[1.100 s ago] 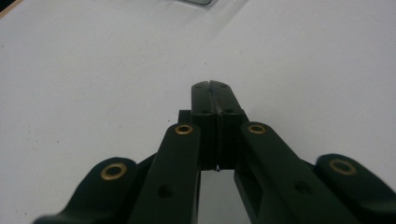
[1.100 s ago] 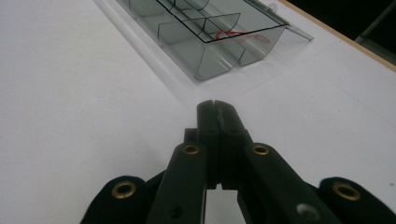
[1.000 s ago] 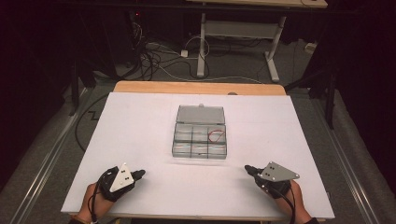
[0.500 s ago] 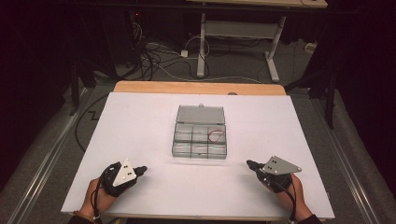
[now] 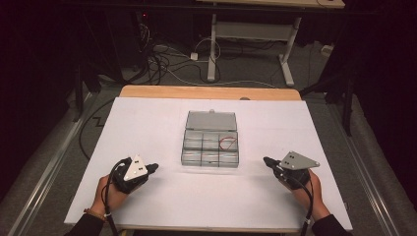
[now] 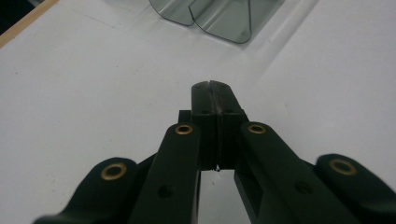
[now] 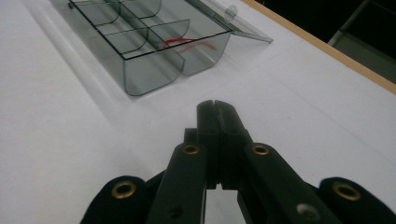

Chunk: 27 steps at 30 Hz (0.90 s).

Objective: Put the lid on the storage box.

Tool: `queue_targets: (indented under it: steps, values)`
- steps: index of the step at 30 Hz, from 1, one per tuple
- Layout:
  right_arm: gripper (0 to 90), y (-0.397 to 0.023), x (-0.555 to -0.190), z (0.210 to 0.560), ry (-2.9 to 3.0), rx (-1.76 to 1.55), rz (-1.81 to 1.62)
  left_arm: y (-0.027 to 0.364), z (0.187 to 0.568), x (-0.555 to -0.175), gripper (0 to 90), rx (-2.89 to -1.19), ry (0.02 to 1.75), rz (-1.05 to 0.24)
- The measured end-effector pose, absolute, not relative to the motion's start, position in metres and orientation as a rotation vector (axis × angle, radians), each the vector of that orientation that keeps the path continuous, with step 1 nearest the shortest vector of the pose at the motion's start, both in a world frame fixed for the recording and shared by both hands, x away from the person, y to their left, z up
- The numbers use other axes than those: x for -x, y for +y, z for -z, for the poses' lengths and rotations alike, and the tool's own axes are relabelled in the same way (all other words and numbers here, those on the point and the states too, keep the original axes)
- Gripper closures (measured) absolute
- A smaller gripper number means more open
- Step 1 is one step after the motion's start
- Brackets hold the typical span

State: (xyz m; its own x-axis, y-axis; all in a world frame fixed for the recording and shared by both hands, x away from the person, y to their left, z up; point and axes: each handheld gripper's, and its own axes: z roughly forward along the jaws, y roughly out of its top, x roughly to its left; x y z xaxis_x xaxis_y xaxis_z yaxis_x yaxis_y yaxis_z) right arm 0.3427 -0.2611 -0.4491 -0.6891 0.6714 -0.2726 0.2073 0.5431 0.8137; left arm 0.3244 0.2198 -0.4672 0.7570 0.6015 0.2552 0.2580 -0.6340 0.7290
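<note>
A clear plastic compartment box (image 5: 210, 146) lies open in the middle of the white table, its lid (image 5: 211, 120) folded back on the far side. A red rubber band (image 5: 227, 143) rests in the box's far right compartment, seen too in the right gripper view as a red band (image 7: 187, 43). My left gripper (image 5: 153, 167) is shut and holds nothing, low over the table to the left of the box; its jaws meet tip to tip at the left gripper (image 6: 211, 85). My right gripper (image 5: 266, 161) is shut and holds nothing to the right of the box, jaws pressed together at the right gripper (image 7: 215, 104).
The white sheet covers the table (image 5: 147, 123), with a wooden edge (image 5: 206, 92) along the far side. Beyond the table stand a desk frame (image 5: 251, 34) and loose cables (image 5: 167, 59) on the floor. Bare sheet surrounds the box (image 7: 135, 42) on all sides.
Both hands have drawn back a little toward the near edge of the table, the grippers staying shut. The box has not moved.
</note>
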Motion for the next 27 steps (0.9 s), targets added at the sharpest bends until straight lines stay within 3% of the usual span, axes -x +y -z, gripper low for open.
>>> queue_targets:
  steps: [12,27]
  values:
    - [90.0,-0.263,-0.388,0.445,2.218,-0.782,-1.011,0.212,0.456,-0.37,87.0,-2.26,0.682,-0.591]
    - [90.0,-0.225,-0.459,0.44,2.261,-0.812,-0.938,0.181,0.45,-0.447,87.0,-2.267,0.762,-0.538]
